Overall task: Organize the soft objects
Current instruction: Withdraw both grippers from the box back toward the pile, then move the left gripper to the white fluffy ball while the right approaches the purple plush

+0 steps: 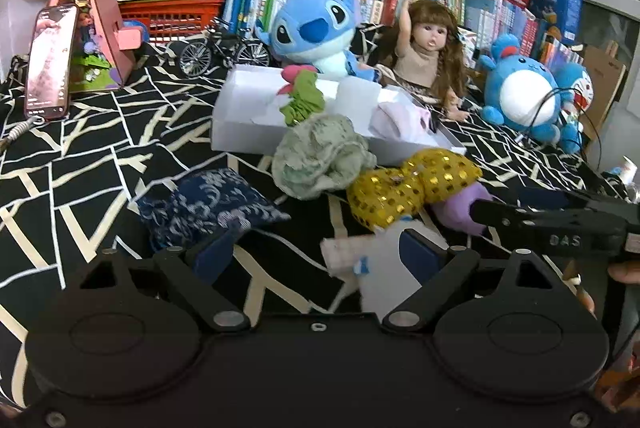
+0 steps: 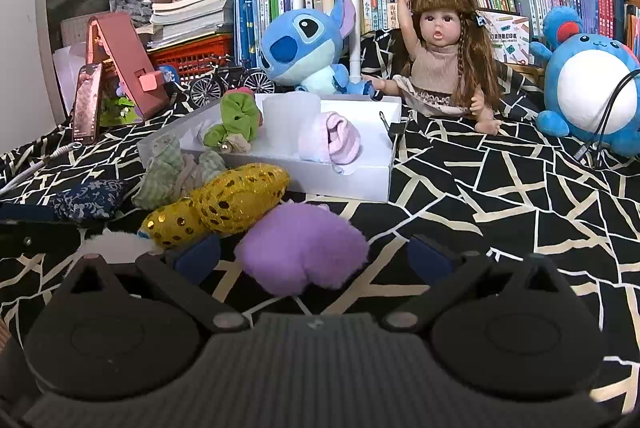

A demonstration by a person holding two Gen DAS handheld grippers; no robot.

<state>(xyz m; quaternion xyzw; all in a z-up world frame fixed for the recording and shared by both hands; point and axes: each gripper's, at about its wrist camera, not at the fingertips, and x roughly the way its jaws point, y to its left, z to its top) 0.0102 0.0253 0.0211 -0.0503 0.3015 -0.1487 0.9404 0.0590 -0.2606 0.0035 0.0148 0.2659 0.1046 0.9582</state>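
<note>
Both tongs are held released. The left tongs (image 1: 316,256) are aimed at a white toy (image 1: 384,268), lower centre; the right tongs (image 2: 312,260) are spread around a purple plush (image 2: 304,248), for the white box (image 2: 360,175) above.

sequinned pillow (image 2: 224,203) before the box (image 2: 360,175), plush lump (image 2: 304,248) nearer, doll (image 2: 440,59) behind

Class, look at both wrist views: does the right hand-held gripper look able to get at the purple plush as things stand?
Probably yes. The right hand-held gripper is open, with the purple plush lying directly ahead between its fingers. Nothing covers the plush; only the gold sequin pillow touches its far left side.
</note>
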